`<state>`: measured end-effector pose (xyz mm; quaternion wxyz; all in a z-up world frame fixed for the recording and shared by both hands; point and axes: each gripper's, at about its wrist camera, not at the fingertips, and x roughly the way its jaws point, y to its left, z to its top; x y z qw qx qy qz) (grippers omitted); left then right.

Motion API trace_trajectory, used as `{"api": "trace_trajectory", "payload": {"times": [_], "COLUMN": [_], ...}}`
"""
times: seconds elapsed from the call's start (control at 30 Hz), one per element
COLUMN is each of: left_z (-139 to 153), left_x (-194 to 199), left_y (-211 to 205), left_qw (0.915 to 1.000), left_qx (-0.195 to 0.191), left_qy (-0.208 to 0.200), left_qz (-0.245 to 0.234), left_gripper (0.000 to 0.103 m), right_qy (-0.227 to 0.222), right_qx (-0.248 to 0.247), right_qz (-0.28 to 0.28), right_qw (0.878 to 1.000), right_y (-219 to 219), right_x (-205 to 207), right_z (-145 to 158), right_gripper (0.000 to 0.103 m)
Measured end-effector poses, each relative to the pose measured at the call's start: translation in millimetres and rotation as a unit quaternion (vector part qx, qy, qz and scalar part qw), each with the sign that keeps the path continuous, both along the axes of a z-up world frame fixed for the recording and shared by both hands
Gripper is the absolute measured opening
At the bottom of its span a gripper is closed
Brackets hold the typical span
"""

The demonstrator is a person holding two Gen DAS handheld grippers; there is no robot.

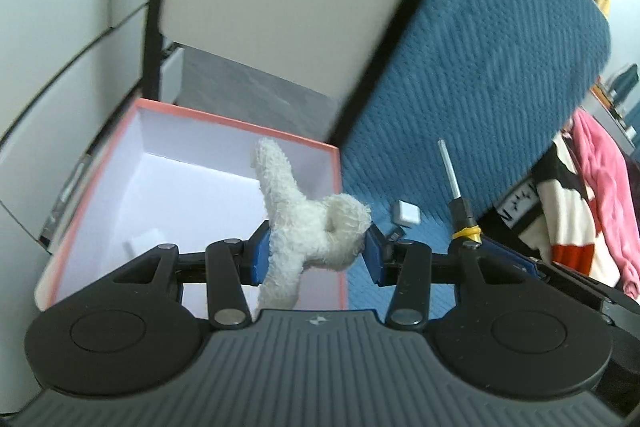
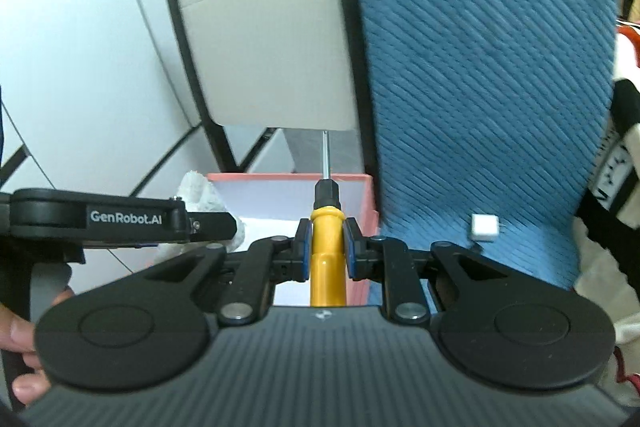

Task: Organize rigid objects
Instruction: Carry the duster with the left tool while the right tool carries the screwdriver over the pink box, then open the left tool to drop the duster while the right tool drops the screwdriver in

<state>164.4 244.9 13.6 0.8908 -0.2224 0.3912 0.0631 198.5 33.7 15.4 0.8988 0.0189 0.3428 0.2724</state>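
My left gripper (image 1: 316, 251) is shut on a white fluffy plush toy (image 1: 308, 223) and holds it over the right side of an open pink-rimmed box (image 1: 236, 129) with a white inside. My right gripper (image 2: 327, 247) is shut on the yellow handle of a screwdriver (image 2: 327, 259), shaft pointing forward over the box's right wall (image 2: 370, 211). The screwdriver also shows in the left wrist view (image 1: 456, 195), to the right of the plush. A small white cube (image 2: 484, 226) lies on the blue bedspread (image 2: 480, 67); it also shows in the left wrist view (image 1: 407, 213).
A small white item (image 1: 146, 241) lies inside the box. A beige chair back with black frame (image 2: 264, 39) stands behind the box. Striped and pink clothes (image 1: 584, 203) lie at the right. The left gripper's body (image 2: 120, 217) crosses the right wrist view.
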Motion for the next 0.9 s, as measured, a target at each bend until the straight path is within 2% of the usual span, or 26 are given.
{"api": "trace_trajectory", "payload": {"times": [0.2,0.5,0.7,0.9], "left_z": [-16.7,-77.2,-125.1,-157.1], "left_x": [-5.0,2.5,21.7,27.3], "left_y": [38.8,83.6,95.0,104.5], "left_qw": [0.9994,0.9963,0.9933,0.9913], "left_qx": [-0.003,-0.021,-0.026,-0.035], "left_qy": [0.02,0.071,0.105,0.123], "left_qz": [0.028,0.043,0.039,0.031], "left_gripper": [0.052,0.052,0.052,0.052], "right_qy": [0.009,0.041,0.06,0.08], "right_qx": [0.004,-0.019,-0.046,-0.071], "right_qz": [0.025,0.053,0.053,0.052], "right_qw": [1.0,0.998,0.996,0.993], "right_y": [39.6,96.2,116.1,128.1], "right_x": [7.2,29.3,44.7,52.4], "right_z": [-12.3,-65.3,-100.9,-131.7], "right_gripper": [0.02,0.02,0.02,0.021]}}
